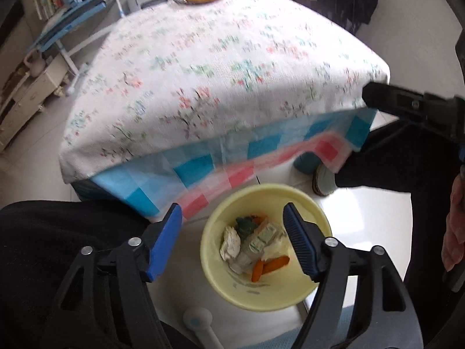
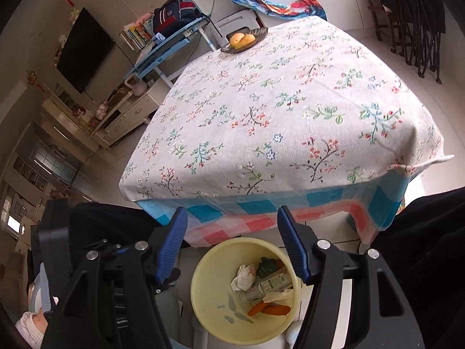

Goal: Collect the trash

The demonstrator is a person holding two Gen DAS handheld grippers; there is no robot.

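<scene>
Yellow bin [image 2: 247, 322] on floor below tabletop [image 2: 290, 110] edge, between seated person's legs. Contents: plastic bottle [image 2: 270, 286] with green-white label, print unreadable; crumpled tissue [image 2: 243, 276]; orange peel pieces [image 2: 268, 309]; dark green scrap [image 2: 268, 265]. Left gripper [image 1: 232, 232] above bin, fingers [image 1: 165, 241] apart, nothing between. Right gripper [image 2: 231, 242] likewise, fingers [image 2: 171, 247] apart, empty. Right view only: fruit basket [image 2: 244, 40] sharp, wall television [image 2: 84, 49]. Left view only: person's slipper [image 1: 324, 180], right gripper's body at frame edge.

Matt woven cloth [image 2: 276, 110] covers the table; the yellow bin [image 2: 215, 320] looks smooth, slightly glossy plastic.
</scene>
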